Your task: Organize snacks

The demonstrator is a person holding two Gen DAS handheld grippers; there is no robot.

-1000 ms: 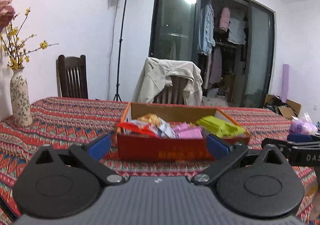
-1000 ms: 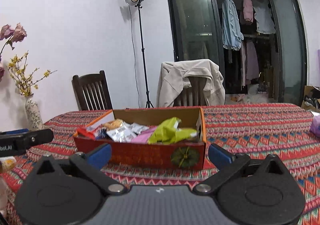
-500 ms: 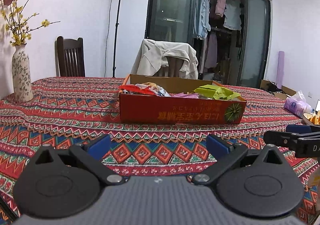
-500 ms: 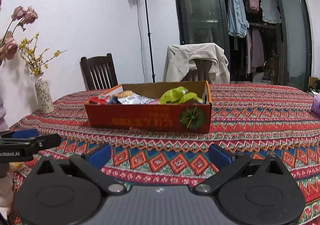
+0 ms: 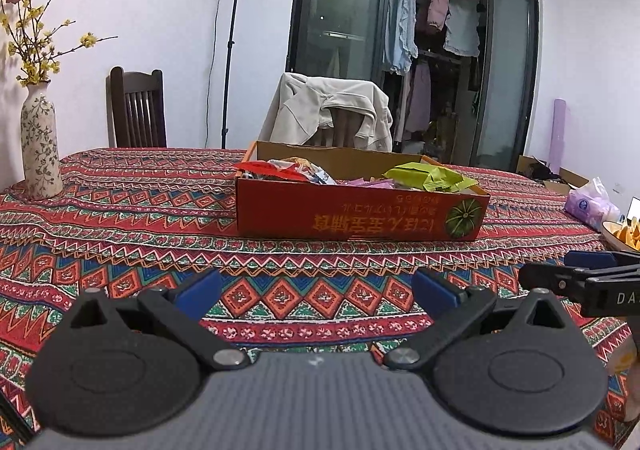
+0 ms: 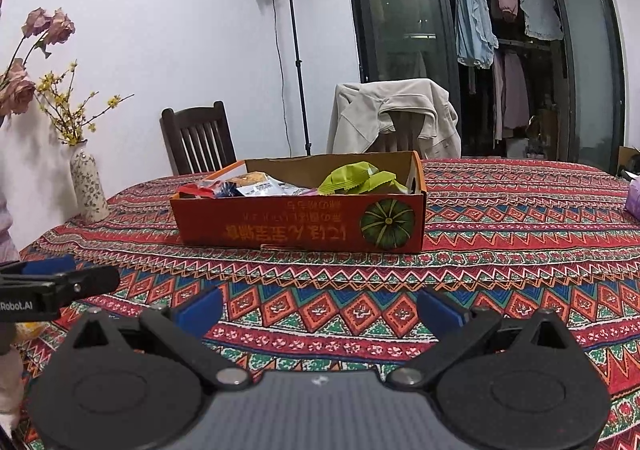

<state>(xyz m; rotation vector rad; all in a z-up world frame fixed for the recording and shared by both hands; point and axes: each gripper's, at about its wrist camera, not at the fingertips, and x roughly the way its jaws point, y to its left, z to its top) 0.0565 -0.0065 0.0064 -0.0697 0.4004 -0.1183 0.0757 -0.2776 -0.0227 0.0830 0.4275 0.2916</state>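
A red cardboard box [image 5: 352, 212] [image 6: 296, 228] stands on the patterned tablecloth, well ahead of both grippers. It holds several snack packets: a green packet [image 5: 430, 176] [image 6: 358, 180] at its right end, red and silver ones [image 5: 280, 170] [image 6: 256, 186] at its left. My left gripper [image 5: 316, 290] is open and empty, low over the cloth. My right gripper [image 6: 318, 308] is open and empty too. The right gripper's finger shows at the right edge of the left wrist view [image 5: 576, 280]; the left gripper's finger shows at the left edge of the right wrist view [image 6: 60, 284].
A flowered vase [image 5: 40, 154] [image 6: 88, 186] stands at the table's left edge. A purple tissue pack [image 5: 592, 204] and a bowl of orange food [image 5: 624, 234] sit at the right. Two chairs [image 6: 200, 142] stand behind the table, one draped with a beige jacket [image 5: 332, 114].
Both grippers have pulled back from the box and dropped lower. The box looks farther away and more cloth shows in front of it. Both stay open and empty.
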